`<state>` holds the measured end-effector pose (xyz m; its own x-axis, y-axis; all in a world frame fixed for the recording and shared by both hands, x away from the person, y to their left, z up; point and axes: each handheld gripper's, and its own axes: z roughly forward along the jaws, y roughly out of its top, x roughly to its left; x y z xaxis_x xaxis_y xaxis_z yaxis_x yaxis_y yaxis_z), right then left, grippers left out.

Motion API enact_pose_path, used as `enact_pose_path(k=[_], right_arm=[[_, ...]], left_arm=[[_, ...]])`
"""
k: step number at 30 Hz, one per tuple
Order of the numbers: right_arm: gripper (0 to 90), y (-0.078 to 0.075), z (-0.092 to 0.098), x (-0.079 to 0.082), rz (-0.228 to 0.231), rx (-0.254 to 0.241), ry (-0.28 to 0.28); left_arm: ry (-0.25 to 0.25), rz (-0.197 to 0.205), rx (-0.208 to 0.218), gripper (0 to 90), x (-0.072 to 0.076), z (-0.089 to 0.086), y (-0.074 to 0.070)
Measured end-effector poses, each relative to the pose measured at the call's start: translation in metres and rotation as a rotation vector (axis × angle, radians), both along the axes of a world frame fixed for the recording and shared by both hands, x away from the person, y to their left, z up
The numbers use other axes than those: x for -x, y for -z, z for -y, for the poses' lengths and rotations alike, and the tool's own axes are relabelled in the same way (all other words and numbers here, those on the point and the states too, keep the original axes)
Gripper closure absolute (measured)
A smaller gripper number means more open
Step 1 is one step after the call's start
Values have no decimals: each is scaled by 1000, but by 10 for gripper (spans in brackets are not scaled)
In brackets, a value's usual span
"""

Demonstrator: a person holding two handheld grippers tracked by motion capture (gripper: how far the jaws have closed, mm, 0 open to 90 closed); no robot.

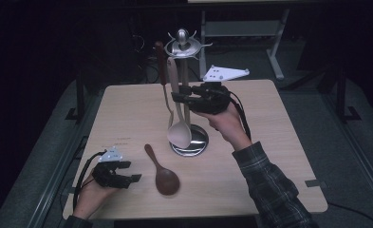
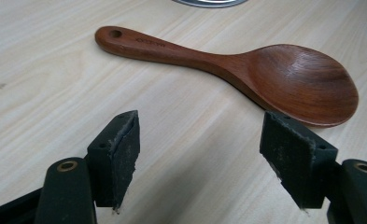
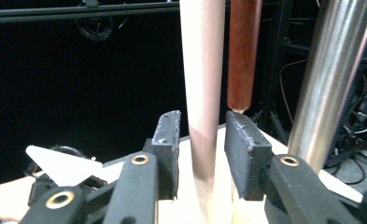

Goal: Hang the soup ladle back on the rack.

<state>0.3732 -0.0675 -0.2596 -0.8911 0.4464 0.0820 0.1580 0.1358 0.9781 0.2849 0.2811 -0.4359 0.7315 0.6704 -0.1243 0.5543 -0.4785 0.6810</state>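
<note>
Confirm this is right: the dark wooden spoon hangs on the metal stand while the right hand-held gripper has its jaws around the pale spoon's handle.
Not quite. The dark wooden spoon lies flat on the table, in front of the metal stand, as the high view shows. The rest holds: the right hand-held gripper has its jaws around the pale spoon's handle.

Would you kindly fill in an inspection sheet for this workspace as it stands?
Surface: light wooden table, bare around the items.
Job's things: pale spoon hanging on the steel rack; a red-brown handled utensil hangs beside it; dark wooden spoon lies flat.
Clutter: nothing seen.
Grippers: right tool straddles the pale handle, a gap on each side; left tool open, short of the dark spoon.
Cables: one trails from each tool.
Surroundings: dark; table legs behind.
</note>
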Motion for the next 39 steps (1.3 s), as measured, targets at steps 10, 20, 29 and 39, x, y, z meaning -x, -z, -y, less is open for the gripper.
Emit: enact_pose_path(k=[10, 20, 29, 39], right_arm=[[460, 10, 17, 8, -8, 17, 8], [386, 39, 41, 16, -52, 64, 41], [346, 82, 61, 29, -125, 167, 76], [322, 125, 87, 39, -213, 217, 127]], left_arm=[[-1, 1, 4, 304, 0, 0, 0], [-9, 11, 4, 333, 1, 0, 1], [-10, 8, -3, 410, 2, 0, 0], [-7, 9, -6, 497, 3, 3, -1]])
